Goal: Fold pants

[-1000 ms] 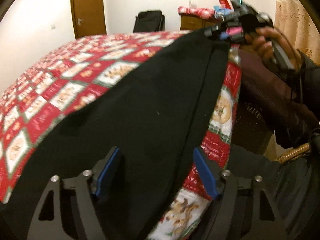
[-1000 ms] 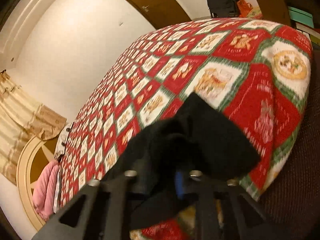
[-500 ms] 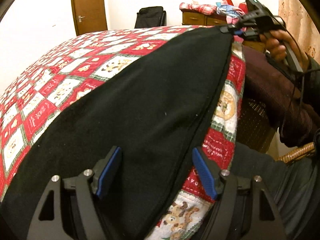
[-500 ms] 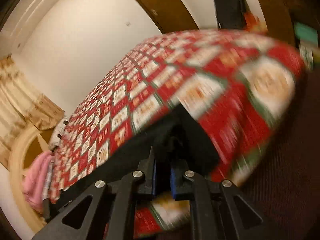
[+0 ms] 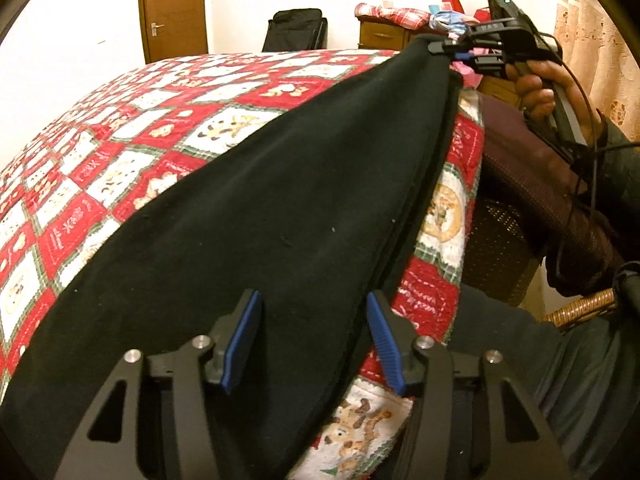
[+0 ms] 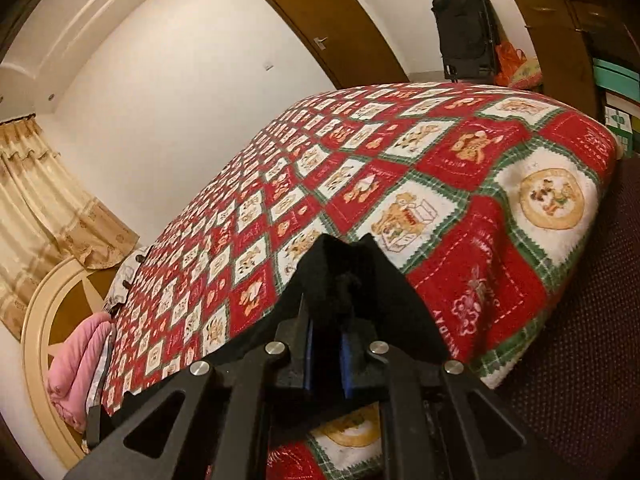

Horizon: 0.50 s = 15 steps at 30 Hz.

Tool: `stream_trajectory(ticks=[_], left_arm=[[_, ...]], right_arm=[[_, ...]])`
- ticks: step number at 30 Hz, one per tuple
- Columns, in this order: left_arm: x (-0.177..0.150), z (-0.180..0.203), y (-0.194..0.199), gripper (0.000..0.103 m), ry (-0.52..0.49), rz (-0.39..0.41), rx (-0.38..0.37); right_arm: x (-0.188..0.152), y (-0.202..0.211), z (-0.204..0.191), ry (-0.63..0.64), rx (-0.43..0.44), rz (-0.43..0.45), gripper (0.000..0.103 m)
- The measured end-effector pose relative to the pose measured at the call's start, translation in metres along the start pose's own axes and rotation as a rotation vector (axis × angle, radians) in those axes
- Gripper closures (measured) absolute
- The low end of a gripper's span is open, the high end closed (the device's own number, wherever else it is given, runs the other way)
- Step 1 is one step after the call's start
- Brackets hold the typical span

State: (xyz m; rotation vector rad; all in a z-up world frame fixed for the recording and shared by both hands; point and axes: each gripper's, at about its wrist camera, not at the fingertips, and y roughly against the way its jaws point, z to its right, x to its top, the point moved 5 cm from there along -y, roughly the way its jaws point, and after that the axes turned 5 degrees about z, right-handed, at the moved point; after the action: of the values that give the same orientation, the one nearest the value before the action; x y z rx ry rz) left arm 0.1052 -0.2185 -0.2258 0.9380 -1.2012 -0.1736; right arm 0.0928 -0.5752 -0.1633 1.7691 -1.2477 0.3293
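1. Pants (image 5: pixel 288 208), black, fill the middle of the left wrist view, stretched in a long band from the bottom of the frame to the upper right, lying on a red, white and green patchwork bedspread (image 5: pixel 132 152).
2. At the bottom centre the left gripper (image 5: pixel 314 336) straddles the near end of the pants; its jaws have just been closing, the cloth is between the blue pads (image 5: pixel 242 344), yet gaps show on both sides, so it is not clamped.
3. In the upper right the right gripper (image 5: pixel 460 50), held in a hand (image 5: pixel 548 92), pinches the far end of the pants. A brown door (image 5: pixel 174 4) stands in the upper left.
4. In the right wrist view the right gripper (image 6: pixel 328 344) at lower centre is closed on a bunched fold of the pants (image 6: pixel 344 276), which rises in a peak over the bedspread (image 6: pixel 460 184).
5. A pink pillow (image 6: pixel 78 372) lies at the lower left, a curtain (image 6: pixel 36 208) hangs at the left edge.
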Motion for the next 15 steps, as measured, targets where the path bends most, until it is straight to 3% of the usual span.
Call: stream_trajectory(ticks=[2,6,9,12,15], left_arm=[[0.000,0.000,0.001,0.046,0.009,0.006,-0.013],[-0.003,-0.001,0.002,0.046,0.036,0.009,-0.046],[-0.001,-0.001,0.000,0.046,0.039,-0.001,-0.056],[0.001,-0.001,0.000,0.046,0.051,0.003,-0.068],[0.003,0.001,0.000,0.046,0.053,0.012,-0.077]], right_arm=[[-0.008,0.000,0.017,-0.026,-0.061,-0.039,0.092],[-0.014,0.015,0.025,-0.051,-0.032,-0.044,0.085],[-0.005,0.033,0.022,-0.008,-0.124,0.013,0.051],[0.018,0.047,0.021,0.013,-0.148,0.099,0.049],[0.039,0.028,0.009,0.046,-0.074,0.041,0.049]])
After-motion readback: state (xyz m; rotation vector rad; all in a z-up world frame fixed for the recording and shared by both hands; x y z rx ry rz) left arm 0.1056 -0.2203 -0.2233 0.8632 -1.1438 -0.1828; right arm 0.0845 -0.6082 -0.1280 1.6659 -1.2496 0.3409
